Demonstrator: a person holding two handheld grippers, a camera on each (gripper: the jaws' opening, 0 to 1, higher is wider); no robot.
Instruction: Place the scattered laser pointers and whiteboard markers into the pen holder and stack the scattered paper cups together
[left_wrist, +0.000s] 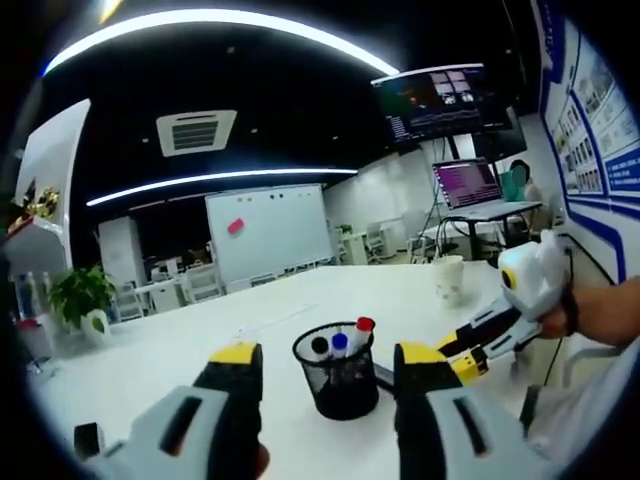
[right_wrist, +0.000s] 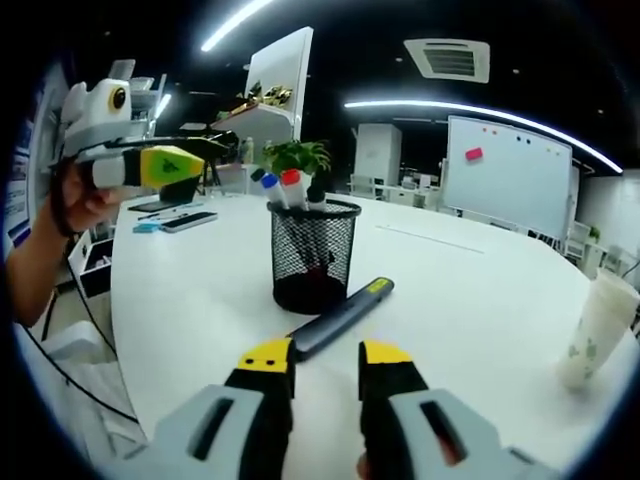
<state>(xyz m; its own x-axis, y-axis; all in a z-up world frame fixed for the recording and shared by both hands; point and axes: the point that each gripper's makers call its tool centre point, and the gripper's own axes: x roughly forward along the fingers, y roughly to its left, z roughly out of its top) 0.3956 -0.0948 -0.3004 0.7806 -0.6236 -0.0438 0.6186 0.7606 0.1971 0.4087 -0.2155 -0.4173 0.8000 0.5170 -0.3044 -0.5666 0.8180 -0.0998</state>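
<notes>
Pointer (right_wrist: 340, 318) lies flat on table (right_wrist: 480, 300), just ahead of right gripper (right_wrist: 325, 362), jaws apart and empty; long axis runs up-right, beside holder (right_wrist: 312, 254). Left gripper (left_wrist: 325, 362) apart too, seemingly farther off.

Black wire mesh on the pen holder (right_wrist: 312, 252); red, blue and black caps on the whiteboard markers (right_wrist: 291, 187) inside. Dark grey body, yellow tip on the laser pointer (right_wrist: 340, 317). Plain white across the bench (right_wrist: 480, 300). Off-white with a faint green print on the paper cups (right_wrist: 597, 328). Grey shells, black jaws tipped yellow on the right hand-held gripper (right_wrist: 325, 358); same scheme on the left hand-held gripper (left_wrist: 327, 358). White whiteboard (left_wrist: 268, 232) with a pink patch. Green leaves on the potted plant (left_wrist: 80, 295).
</notes>
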